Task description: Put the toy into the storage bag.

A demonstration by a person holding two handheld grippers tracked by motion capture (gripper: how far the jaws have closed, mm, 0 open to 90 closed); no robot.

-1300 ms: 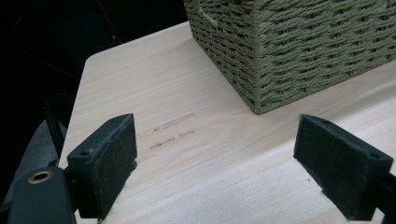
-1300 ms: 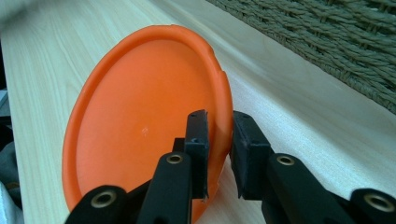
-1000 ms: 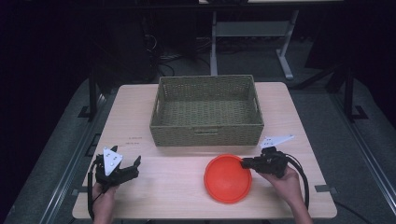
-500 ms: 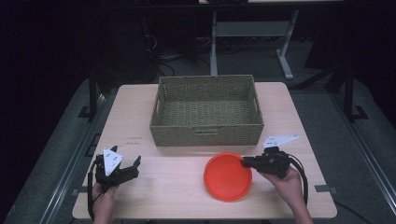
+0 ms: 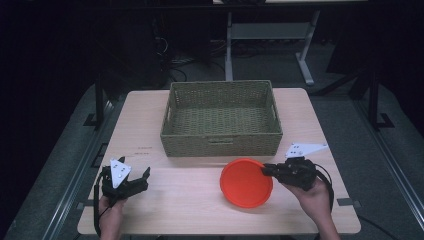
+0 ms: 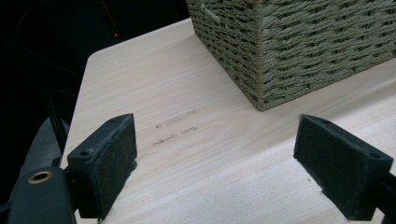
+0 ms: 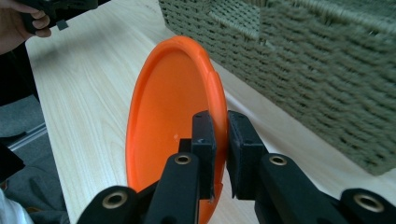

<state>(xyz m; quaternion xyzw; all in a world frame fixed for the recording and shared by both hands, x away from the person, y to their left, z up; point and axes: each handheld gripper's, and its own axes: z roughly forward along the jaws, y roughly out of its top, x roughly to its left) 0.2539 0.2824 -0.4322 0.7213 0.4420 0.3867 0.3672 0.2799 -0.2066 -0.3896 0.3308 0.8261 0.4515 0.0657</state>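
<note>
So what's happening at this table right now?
A person works at a wooden table with a gripper in each hand. The right gripper has its jaws clamped on the rim of an orange plate, tilting that edge up just in front of an empty woven basket. The left gripper sits near the table's front left corner, jaws wide open and holding nothing.

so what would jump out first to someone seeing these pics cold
The bright orange plate near the table's front right stands out most, its rim pinched in the right tool. Behind it sits a big woven basket at the table's middle back. The left tool rests at the front left, jaws wide open.
</note>
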